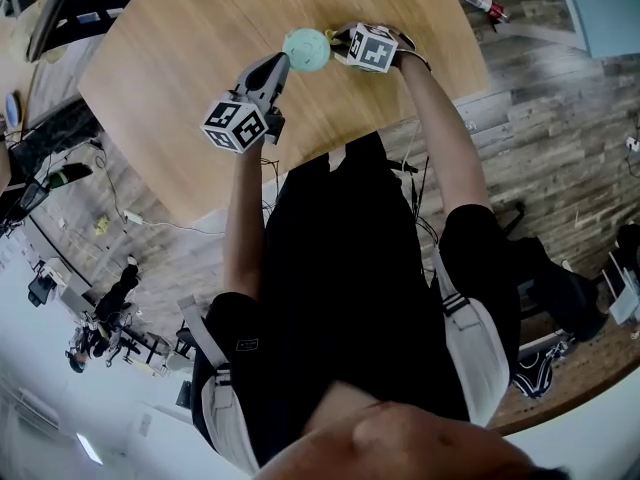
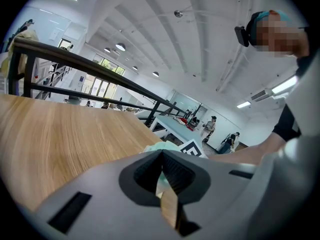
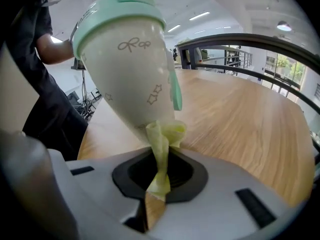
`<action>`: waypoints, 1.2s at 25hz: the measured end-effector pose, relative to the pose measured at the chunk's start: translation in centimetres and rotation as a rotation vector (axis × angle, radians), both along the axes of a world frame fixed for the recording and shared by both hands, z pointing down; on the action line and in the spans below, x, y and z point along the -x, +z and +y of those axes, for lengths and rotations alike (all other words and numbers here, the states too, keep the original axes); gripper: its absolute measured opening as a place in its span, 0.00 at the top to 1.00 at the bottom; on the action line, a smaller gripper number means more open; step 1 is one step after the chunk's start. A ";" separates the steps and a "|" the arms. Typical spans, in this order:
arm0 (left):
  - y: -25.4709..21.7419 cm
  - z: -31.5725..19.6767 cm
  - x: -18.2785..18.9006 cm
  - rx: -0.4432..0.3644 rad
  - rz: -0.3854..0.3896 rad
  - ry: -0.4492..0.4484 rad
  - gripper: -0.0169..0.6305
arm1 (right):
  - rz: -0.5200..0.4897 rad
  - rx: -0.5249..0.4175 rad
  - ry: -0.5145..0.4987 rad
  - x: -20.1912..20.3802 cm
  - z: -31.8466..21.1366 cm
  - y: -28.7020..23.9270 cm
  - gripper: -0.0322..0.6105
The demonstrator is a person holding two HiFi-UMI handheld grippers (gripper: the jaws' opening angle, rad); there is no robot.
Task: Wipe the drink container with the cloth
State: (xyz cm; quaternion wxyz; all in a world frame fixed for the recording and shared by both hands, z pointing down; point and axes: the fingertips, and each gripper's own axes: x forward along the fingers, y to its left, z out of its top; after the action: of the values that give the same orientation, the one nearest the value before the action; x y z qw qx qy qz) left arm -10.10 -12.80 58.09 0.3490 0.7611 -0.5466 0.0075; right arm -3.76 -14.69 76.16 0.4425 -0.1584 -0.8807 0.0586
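Left gripper (image 2: pixel 162 170): jaws closed on a pale sliver of the tapered white plastic drink container with mint lid (image 3: pixel 127 64), mostly hidden there. Container tilted over the wooden table (image 1: pixel 170 58). Right gripper (image 3: pixel 159 181): jaws pinch the twisted yellow cloth (image 3: pixel 163 143), which touches its base.

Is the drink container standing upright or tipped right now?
Tipped: in the right gripper view the drink container leans, mint lid up-left, its base against the cloth in the right gripper.

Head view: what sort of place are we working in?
Probably an open-plan lab or workshop hall: big wooden table, cables trailing over the floor, more worktables and people under ceiling lights.
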 end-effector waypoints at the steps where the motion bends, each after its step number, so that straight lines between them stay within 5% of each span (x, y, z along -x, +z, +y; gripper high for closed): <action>1: 0.0 0.0 -0.1 0.000 -0.001 -0.001 0.94 | 0.003 -0.002 -0.015 0.0 0.0 0.0 0.88; 16: 0.1 0.0 0.0 -0.012 0.012 -0.018 0.94 | 0.007 -0.157 -0.160 0.2 -0.5 -2.6 0.88; 30: 0.2 -0.1 0.2 -0.020 -0.007 -0.020 0.94 | -0.010 -0.240 -0.168 0.0 -0.8 -6.6 0.88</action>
State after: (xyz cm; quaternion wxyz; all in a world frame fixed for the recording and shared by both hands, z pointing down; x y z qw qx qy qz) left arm -10.28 -12.88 58.26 0.3394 0.7591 -0.5555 0.0012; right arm -3.76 -15.47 69.58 0.4571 -0.1778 -0.8673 -0.0853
